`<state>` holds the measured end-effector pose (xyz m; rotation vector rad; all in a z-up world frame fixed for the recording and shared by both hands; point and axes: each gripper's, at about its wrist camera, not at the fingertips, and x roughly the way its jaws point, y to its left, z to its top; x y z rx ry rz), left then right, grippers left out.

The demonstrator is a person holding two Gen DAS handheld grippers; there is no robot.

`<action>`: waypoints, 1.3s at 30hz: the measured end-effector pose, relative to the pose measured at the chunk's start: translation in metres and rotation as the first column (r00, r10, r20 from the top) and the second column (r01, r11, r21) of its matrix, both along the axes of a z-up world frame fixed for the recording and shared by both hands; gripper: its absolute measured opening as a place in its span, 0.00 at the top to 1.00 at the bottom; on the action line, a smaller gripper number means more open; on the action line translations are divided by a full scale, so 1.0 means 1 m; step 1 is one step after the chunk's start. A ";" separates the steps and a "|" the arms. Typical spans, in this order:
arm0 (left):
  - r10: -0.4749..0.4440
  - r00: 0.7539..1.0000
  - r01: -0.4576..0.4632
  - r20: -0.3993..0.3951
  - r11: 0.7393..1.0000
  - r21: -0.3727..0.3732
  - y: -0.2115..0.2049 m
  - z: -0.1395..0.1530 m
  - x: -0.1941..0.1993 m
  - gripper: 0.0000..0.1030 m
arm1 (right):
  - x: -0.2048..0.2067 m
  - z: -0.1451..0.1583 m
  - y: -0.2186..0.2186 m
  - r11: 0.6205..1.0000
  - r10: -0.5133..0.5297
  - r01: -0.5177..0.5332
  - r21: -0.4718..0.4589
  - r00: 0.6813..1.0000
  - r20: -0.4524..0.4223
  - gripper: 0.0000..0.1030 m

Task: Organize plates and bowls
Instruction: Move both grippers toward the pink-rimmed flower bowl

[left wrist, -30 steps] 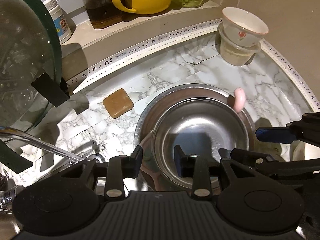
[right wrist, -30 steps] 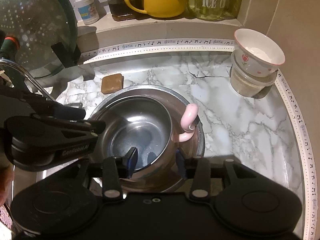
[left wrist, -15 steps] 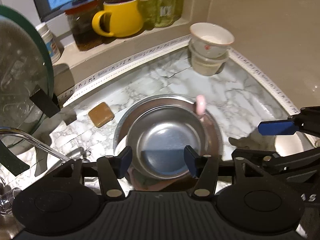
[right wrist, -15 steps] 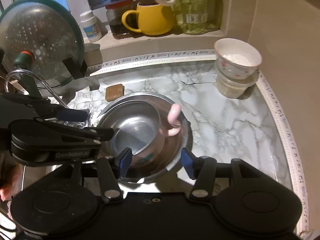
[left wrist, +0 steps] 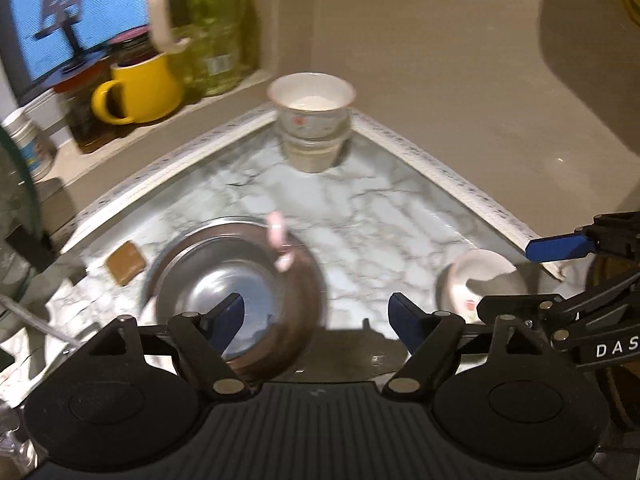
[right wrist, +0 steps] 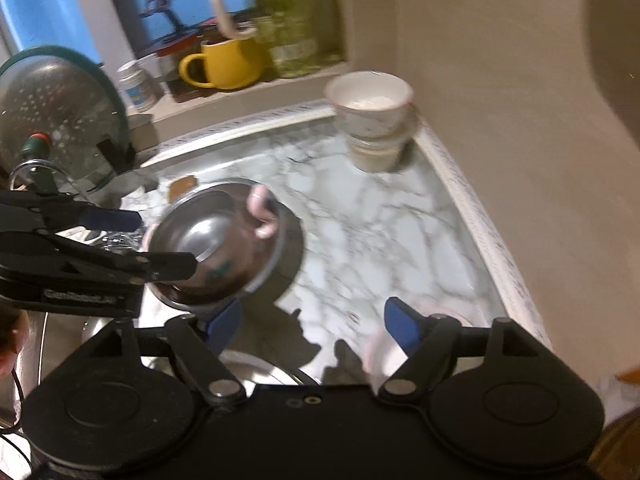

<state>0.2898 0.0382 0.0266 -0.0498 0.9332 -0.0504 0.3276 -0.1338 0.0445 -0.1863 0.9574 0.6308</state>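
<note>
Your biggest finished piece sits on the marble counter: the large steel bowl with the smaller steel bowl nested inside it, a pink hook hanging on the rim. Neither tool touches that pair, so the nesting of those 2 looks done.

In the far corner, a white bowl rests on top of a clear tub; that stack also reads as settled.

What is left lies nearer you. A small white flowered bowl stands alone on the counter to the right, well apart from both stacks, and in the right wrist view it is only a pale blur at the lower edge, so I cannot say for certain how it sits. It probably wants stacking next.

Your left gripper has its jaws apart and opening, with nothing between them; it hangs above the near rim of the steel bowls. Your right gripper is likewise spread and opening, empty, over bare counter just beside the flowered bowl.
</note>
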 end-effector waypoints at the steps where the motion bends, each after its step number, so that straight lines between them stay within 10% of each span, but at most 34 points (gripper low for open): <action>1: -0.013 1.000 0.013 -0.003 1.000 -0.005 -0.005 -0.001 0.002 0.23 | 0.000 -0.001 -0.008 1.000 -0.014 0.014 -0.003 1.000 -0.003 0.21; 19: -0.098 0.992 0.095 -0.082 0.994 -0.048 -0.100 -0.065 0.057 0.23 | 0.015 -0.057 -0.108 0.960 -0.278 0.276 -0.042 0.960 -0.040 0.12; 39: -0.068 0.981 0.052 -0.179 0.994 -0.092 -0.112 -0.110 0.097 0.29 | 0.047 -0.104 -0.113 0.945 -0.327 0.323 -0.056 0.940 -0.099 0.42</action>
